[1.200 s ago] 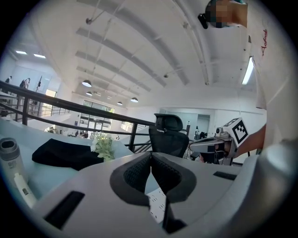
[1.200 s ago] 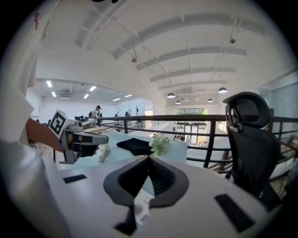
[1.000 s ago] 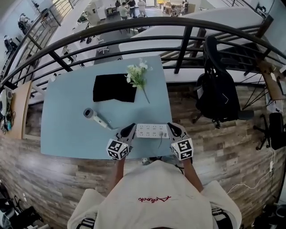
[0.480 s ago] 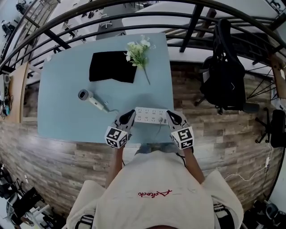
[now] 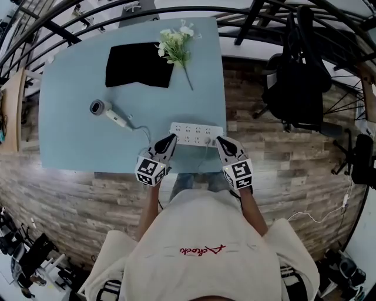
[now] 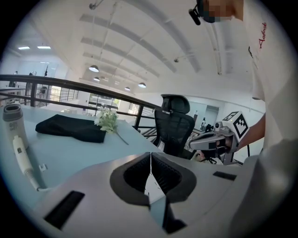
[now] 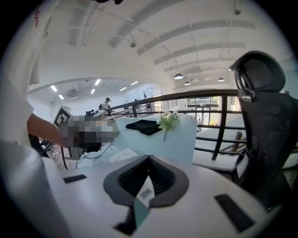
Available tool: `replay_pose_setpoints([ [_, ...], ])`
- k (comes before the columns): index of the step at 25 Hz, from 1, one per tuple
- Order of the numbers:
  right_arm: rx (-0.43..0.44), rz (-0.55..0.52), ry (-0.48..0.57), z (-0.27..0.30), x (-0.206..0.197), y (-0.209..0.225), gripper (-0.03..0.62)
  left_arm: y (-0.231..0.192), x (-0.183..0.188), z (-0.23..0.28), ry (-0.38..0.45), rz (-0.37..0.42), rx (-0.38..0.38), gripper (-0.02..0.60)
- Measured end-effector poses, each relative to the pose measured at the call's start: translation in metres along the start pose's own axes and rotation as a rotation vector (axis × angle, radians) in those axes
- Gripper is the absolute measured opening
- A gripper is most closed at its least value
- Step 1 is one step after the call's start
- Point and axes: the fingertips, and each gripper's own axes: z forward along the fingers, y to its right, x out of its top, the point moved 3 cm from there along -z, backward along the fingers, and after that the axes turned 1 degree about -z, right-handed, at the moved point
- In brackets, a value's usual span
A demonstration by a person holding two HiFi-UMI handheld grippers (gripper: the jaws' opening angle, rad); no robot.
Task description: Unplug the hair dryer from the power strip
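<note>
the hair dryer (image 5: 108, 113) lies left of the power strip (image 5: 196, 134). the left gripper (image 5: 170, 139), jaws closed on nothing, is just beside the strip's left end. the right gripper (image 5: 221, 141), likewise closed, is beside its right end. the red script on the shirt (image 5: 202, 251) is unreadable.

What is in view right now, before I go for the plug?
table: one, light blue, centre of the head view
power strip: one, white, at the table's near edge
hair dryer: one, grey and white, lying left of the strip
cloth: one, black, far side of the table
flower sprig: one, white blooms with a green stem, by the cloth's right end
office chair: one, black, on the floor right of the table
railing: one, black, beyond the table
left gripper: one, grey, jaws shut and empty, near the strip's left end
right gripper: one, grey, jaws shut and empty, near the strip's right end
</note>
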Motion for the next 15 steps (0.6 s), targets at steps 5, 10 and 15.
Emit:
replay_pose_setpoints([
  [5,0.015,0.014,-0.034,-0.001,-0.018,-0.007,0.017,0.002,-0.013,0.003,-0.028,0.008,-0.007,0.012],
  [10,0.026,0.026,-0.062,-0.002,-0.037,-0.013,0.017,0.001,-0.025,0.008,-0.061,0.027,-0.005,0.012],
  [15,0.032,0.036,-0.075,-0.005,-0.046,-0.016,0.017,0.001,-0.034,0.015,-0.093,0.046,0.008,0.012],
])
